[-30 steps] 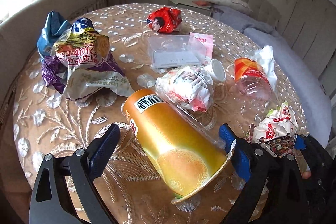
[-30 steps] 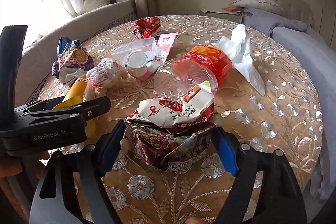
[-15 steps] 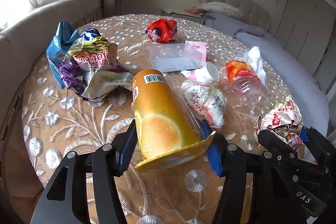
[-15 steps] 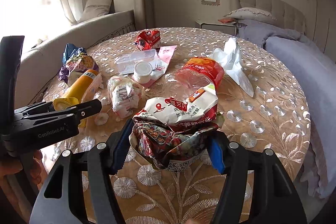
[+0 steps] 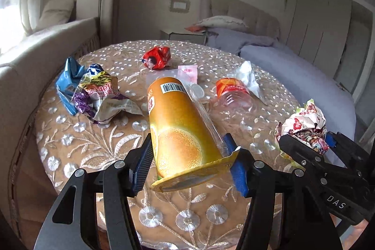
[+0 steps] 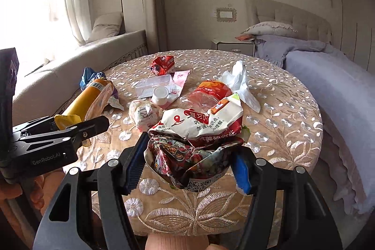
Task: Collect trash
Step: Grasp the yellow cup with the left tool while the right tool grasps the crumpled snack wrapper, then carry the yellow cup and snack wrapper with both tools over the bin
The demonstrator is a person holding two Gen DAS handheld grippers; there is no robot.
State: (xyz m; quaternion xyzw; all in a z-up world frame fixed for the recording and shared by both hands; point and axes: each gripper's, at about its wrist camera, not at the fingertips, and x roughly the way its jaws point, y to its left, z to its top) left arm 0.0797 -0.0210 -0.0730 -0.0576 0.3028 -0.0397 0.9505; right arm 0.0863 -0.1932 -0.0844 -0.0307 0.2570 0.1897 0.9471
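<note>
— What do you have in your left gripper (image 5: 187, 163)?

— Your blue pads are clamped on the orange carton (image 5: 178, 125), near its torn open end; it hangs tilted above the round table (image 5: 98, 144).

— And your right gripper (image 6: 187, 163)?

— Clamped on a crumpled snack wrapper (image 6: 199, 139), clear of the cloth. Behind it on the table you see the crushed bottle (image 6: 206, 93), a red packet (image 6: 163, 65) and a white cap (image 6: 160, 93).
</note>
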